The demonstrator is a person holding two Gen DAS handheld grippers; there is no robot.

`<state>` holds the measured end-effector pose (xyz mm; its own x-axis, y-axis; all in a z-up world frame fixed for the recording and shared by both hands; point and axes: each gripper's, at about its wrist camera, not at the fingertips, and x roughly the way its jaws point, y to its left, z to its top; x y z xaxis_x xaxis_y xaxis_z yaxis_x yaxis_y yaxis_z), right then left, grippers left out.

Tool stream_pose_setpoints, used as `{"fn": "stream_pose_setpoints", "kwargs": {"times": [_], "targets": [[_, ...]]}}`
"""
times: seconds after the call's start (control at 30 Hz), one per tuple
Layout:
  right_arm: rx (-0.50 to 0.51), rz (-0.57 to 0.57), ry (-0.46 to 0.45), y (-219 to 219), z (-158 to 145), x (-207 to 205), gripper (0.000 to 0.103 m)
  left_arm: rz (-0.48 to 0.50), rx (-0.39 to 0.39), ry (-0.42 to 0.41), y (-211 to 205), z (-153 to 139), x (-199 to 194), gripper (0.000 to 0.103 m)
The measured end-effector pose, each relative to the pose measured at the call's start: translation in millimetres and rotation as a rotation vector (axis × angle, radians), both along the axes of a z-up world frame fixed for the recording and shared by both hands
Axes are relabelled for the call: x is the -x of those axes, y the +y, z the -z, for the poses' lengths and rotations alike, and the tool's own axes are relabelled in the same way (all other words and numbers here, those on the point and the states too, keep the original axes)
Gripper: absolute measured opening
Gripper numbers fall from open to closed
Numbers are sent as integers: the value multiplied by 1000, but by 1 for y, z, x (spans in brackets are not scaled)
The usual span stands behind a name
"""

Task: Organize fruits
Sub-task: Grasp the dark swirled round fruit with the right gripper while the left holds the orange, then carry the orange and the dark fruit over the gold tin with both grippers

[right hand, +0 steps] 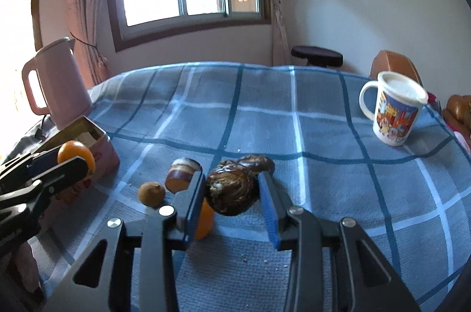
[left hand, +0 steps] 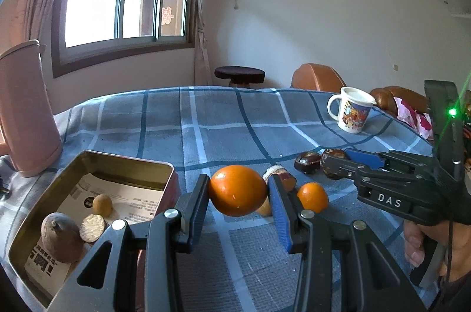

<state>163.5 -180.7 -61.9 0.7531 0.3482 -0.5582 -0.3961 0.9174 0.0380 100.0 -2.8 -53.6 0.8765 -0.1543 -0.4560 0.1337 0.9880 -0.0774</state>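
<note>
The left gripper (left hand: 238, 191) held an orange (left hand: 238, 190) just beside the tin (left hand: 123, 161); smooth and round, it looked liable to slip unless pinched across the middle. The right gripper (right hand: 232, 191) was clamped on a dark wrinkled fruit (right hand: 231, 191) (probably soft, easily crushed) above the cloth (right hand: 323, 135). A small orange (left hand: 312, 197), cut piece (right hand: 182, 175) and brown fruit (right hand: 151, 193) crowded the way; the mug (right hand: 394, 111) and jug (right hand: 59, 82) stood well apart.
</note>
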Motion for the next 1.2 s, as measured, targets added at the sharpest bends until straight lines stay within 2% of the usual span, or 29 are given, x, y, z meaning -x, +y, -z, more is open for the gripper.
{"fn": "stream_pose_setpoints", "kwargs": {"times": [0.33,1.2], "targets": [[6,-21,-103,4,-9,17,40,-16,-9,-34,2,-3,5,42],[-13,-42,-241,1,-19,42,40,-43,-35,-127,-2,-8,21,42]]}}
